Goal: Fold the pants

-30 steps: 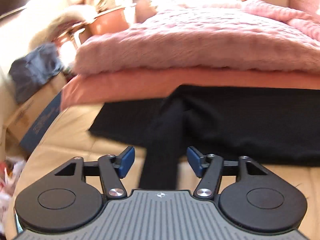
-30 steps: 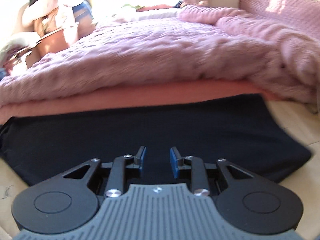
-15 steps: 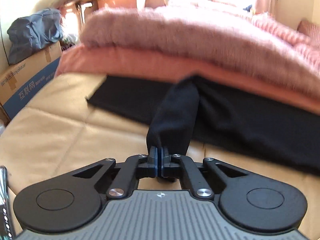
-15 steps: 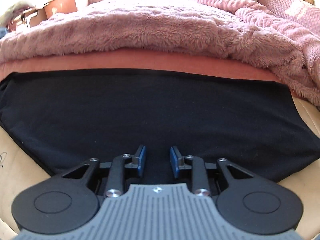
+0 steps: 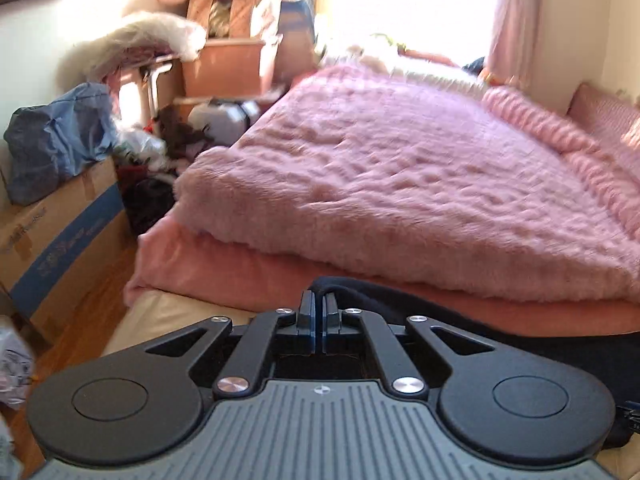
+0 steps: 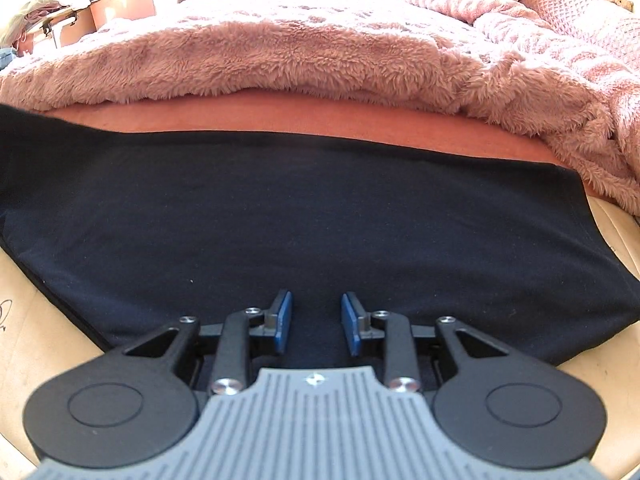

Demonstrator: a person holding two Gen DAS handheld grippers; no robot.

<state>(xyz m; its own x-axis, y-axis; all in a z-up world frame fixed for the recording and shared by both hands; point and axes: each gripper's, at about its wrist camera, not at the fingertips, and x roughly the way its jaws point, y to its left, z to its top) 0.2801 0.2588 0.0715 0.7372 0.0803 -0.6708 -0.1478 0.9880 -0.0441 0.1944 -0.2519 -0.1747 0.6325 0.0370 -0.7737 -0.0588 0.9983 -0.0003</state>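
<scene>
The black pants (image 6: 304, 216) lie spread flat on a cream surface (image 6: 24, 344) at the near edge of the bed, their far edge against a salmon-pink sheet (image 6: 304, 114) and, above that, a fluffy pink blanket (image 6: 280, 56). In the left wrist view one part of the garment is raised off the surface: a dark fold of cloth (image 5: 340, 286) rises to the tips of the left gripper (image 5: 319, 312).

Left gripper: jaws together, clamped on that fold. A thin edge of fabric shows just past the pads; how deep the bite goes cannot be told, since the gripper body hides the cloth below.

Right gripper (image 6: 316, 322): jaws parted, nothing between the pads. It hangs low over the near middle of the spread cloth; whether it touches the fabric cannot be told.

Judgement on the step in hand: the left side appears to be carrying a leg or edge of the pants over for a fold, with the right side placed to steady the body of the garment.

Recommendations:
- Keep the left grip firm, as a shallow pinch on soft knit may slip under the cloth's own weight.
- Carry the raised part high enough that it clears the flat layer rather than dragging and bunching it.
- Press or pinch with the right gripper near the intended fold line so the lower layer does not shift.
- Lay the carried edge down square with the edge beneath before letting go.

Surroundings: cardboard boxes (image 5: 60, 240) and a blue bag (image 5: 56, 140) stand left of the bed, clear of the work.
</scene>
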